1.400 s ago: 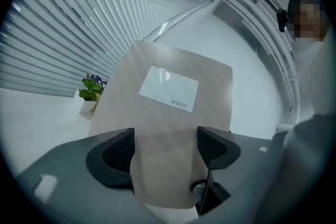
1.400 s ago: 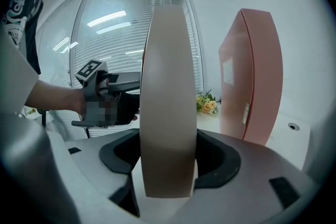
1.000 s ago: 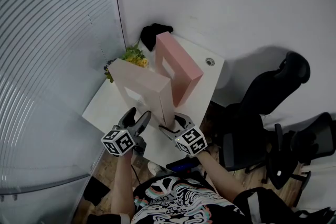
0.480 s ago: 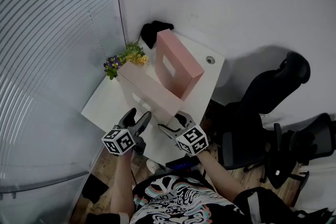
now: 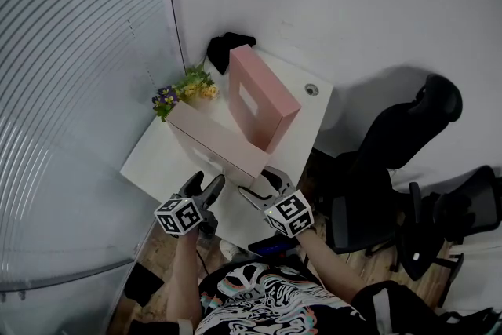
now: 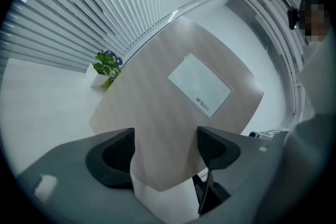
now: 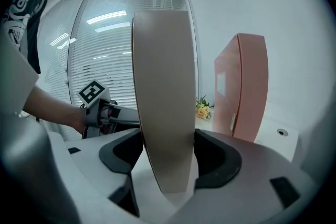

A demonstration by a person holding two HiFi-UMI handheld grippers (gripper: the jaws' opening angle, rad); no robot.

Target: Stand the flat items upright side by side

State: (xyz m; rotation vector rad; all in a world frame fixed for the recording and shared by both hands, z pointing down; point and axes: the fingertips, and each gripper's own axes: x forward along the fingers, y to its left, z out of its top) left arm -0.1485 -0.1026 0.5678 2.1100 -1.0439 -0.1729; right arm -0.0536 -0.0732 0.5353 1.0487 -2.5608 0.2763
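Since a second earlier the pale beige flat box (image 5: 220,139) had tipped from nearly upright to a low slant. This uncovered the small bunch of yellow and purple flowers (image 5: 182,89) behind it. The left gripper (image 5: 207,180) had also sunk a little.

In the head view the beige box lay slanted over the white rectangular table (image 5: 153,165) with its thin edge uppermost. It was just beside the pink flat box (image 5: 259,94), which stood upright on its edge further back. The right gripper (image 5: 257,183) met the beige box's near end, and the left gripper sat just to the left of that end.

In the left gripper view the jaws stood wide apart and clamped nothing. The beige box's broad face, with its white rectangular label (image 6: 199,85), and its lower corner filled the gap beyond them. The flowers stood off to the left.

In the right gripper view the jaws were clenched on the beige box across its thickness, one pad against each broad face. The pink box stood upright on the table to the right, apart from the beige one. The left gripper pointed at the beige box's face from the left. Whether the beige box's far end touched the table could not be told.
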